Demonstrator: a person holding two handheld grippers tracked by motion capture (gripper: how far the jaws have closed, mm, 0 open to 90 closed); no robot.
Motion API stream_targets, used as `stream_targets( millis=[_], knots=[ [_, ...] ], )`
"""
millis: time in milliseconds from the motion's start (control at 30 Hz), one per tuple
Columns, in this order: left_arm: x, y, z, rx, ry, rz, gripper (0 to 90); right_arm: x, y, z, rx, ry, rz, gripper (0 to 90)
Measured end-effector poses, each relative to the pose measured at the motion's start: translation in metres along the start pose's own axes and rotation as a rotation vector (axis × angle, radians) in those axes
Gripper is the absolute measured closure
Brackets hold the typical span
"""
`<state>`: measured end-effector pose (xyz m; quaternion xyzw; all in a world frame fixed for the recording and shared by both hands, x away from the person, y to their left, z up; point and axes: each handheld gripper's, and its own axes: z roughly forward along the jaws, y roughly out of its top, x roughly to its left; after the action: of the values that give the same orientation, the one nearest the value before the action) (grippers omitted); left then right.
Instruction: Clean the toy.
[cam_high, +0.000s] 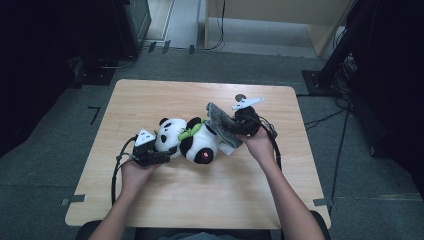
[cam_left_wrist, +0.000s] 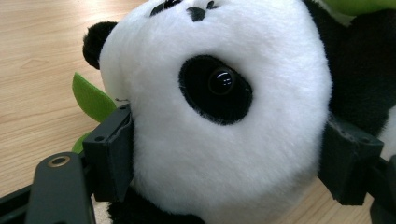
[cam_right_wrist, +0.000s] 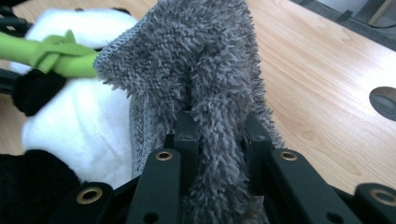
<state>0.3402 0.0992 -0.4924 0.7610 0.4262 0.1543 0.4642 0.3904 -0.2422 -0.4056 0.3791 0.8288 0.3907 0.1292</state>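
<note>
A black and white plush panda (cam_high: 192, 139) with a green scarf lies on its side mid-table. My left gripper (cam_high: 159, 151) is shut on the panda's head (cam_left_wrist: 219, 93), its black pads (cam_left_wrist: 112, 154) pressing into the white fur from both sides. My right gripper (cam_high: 231, 127) is shut on a fluffy grey cloth (cam_right_wrist: 201, 79), which stands bunched between the jaws and rests against the panda's body (cam_right_wrist: 79, 126). In the high view the grey cloth (cam_high: 219, 116) sits at the panda's right side.
The wooden table (cam_high: 165, 200) has bare surface in front and behind. A round hole (cam_high: 240, 97) in the tabletop lies just beyond the right gripper. Dark equipment and cables stand on the floor around the table.
</note>
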Motion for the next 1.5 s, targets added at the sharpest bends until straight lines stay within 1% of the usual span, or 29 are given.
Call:
stream_targets(
  millis=[67, 133, 167, 200, 233, 300, 333, 367, 400, 433, 500, 533, 567, 700, 800, 833, 867, 900, 933, 1000, 1033, 1100, 1167, 1267, 1300, 1333, 1400, 1433, 1500],
  knots=[
    [0.000, 0.000, 0.000, 0.000, 0.001, 0.003, 18.3, 0.002, 0.002, -0.002, -0.014, 0.007, -0.003, 73.8],
    [0.000, -0.001, 0.000, -0.005, 0.000, 0.001, 18.3, 0.008, 0.008, -0.007, -0.040, 0.013, -0.022, 73.9],
    [0.000, -0.001, 0.000, -0.003, 0.002, 0.001, 18.1, 0.016, 0.015, -0.011, -0.053, 0.022, -0.041, 73.9],
    [0.000, -0.001, 0.000, -0.003, 0.002, 0.001, 18.1, 0.016, 0.015, -0.011, -0.053, 0.022, -0.041, 73.9],
    [-0.001, 0.000, 0.000, -0.005, 0.004, 0.000, 18.0, 0.026, 0.022, -0.012, -0.069, 0.037, -0.062, 73.9],
    [-0.001, 0.000, 0.000, -0.005, 0.005, -0.001, 18.0, 0.035, 0.029, -0.010, -0.079, 0.054, -0.079, 73.8],
    [-0.001, 0.000, 0.000, -0.005, 0.005, -0.001, 18.0, 0.035, 0.029, -0.010, -0.079, 0.054, -0.079, 73.8],
    [-0.001, 0.000, 0.000, -0.005, 0.006, 0.000, 18.0, 0.043, 0.034, -0.005, -0.077, 0.071, -0.096, 73.5],
    [-0.001, 0.000, 0.000, -0.005, 0.007, 0.000, 18.0, 0.047, 0.036, -0.001, -0.074, 0.075, -0.102, 73.5],
    [-0.001, 0.000, 0.000, -0.005, 0.007, 0.000, 18.0, 0.047, 0.036, -0.001, -0.074, 0.075, -0.102, 73.5],
    [-0.001, 0.000, 0.000, -0.006, 0.009, 0.002, 18.0, 0.055, 0.045, 0.012, -0.072, 0.094, -0.109, 73.6],
    [-0.001, 0.000, 0.000, -0.006, 0.009, 0.002, 18.0, 0.055, 0.045, 0.012, -0.072, 0.094, -0.109, 73.6],
    [-0.001, 0.000, 0.000, -0.006, 0.009, 0.003, 18.0, 0.060, 0.051, 0.020, -0.068, 0.111, -0.108, 73.6],
    [-0.001, 0.000, 0.000, -0.006, 0.009, 0.004, 18.0, 0.076, 0.059, 0.033, -0.065, 0.164, -0.118, 73.7],
    [-0.002, 0.000, 0.000, -0.002, 0.011, 0.007, 18.0, 0.089, 0.059, 0.046, -0.029, 0.211, -0.131, 73.7],
    [-0.002, 0.000, -0.001, 0.003, 0.012, 0.010, 18.0, 0.093, 0.058, 0.052, -0.012, 0.218, -0.139, 73.8],
    [-0.002, 0.000, -0.001, 0.003, 0.012, 0.010, 18.0, 0.093, 0.058, 0.052, -0.012, 0.218, -0.139, 73.8],
    [-0.002, 0.000, -0.001, 0.006, 0.013, 0.014, 18.0, 0.099, 0.054, 0.061, 0.021, 0.219, -0.158, 73.8],
    [-0.002, 0.000, -0.001, 0.006, 0.013, 0.014, 18.0, 0.099, 0.053, 0.065, 0.033, 0.214, -0.166, 73.9],
    [-0.002, 0.000, 0.000, 0.006, 0.015, 0.014, 18.0, 0.099, 0.051, 0.068, 0.032, 0.207, -0.177, 74.1],
    [-0.003, 0.000, 0.000, 0.004, 0.018, 0.016, 18.2, 0.096, 0.049, 0.070, 0.032, 0.192, -0.193, 74.2],
    [-0.003, 0.000, 0.000, 0.004, 0.020, 0.018, 18.7, 0.095, 0.049, 0.070, 0.032, 0.186, -0.191, 74.2],
    [-0.004, 0.000, 0.000, 0.003, 0.020, 0.022, 20.0, 0.088, 0.047, 0.068, 0.032, 0.151, -0.194, 73.9],
    [-0.003, 0.001, 0.000, 0.006, 0.019, 0.021, 21.2, 0.083, 0.046, 0.067, 0.028, 0.132, -0.185, 73.8],
    [-0.003, 0.001, 0.000, 0.007, 0.020, 0.018, 21.3, 0.078, 0.046, 0.064, 0.020, 0.102, -0.180, 73.8],
    [-0.003, 0.001, 0.001, 0.008, 0.019, 0.019, 21.4, 0.075, 0.046, 0.063, 0.021, 0.092, -0.172, 73.9],
    [-0.003, 0.002, 0.001, 0.007, 0.018, 0.018, 21.6, 0.069, 0.045, 0.063, 0.021, 0.103, -0.157, 74.0],
    [-0.003, 0.002, 0.001, 0.007, 0.018, 0.018, 21.6, 0.069, 0.045, 0.063, 0.021, 0.103, -0.157, 74.0],
    [-0.002, 0.002, 0.001, 0.008, 0.016, 0.015, 21.6, 0.066, 0.045, 0.060, 0.022, 0.091, -0.153, 74.0]
  ],
)
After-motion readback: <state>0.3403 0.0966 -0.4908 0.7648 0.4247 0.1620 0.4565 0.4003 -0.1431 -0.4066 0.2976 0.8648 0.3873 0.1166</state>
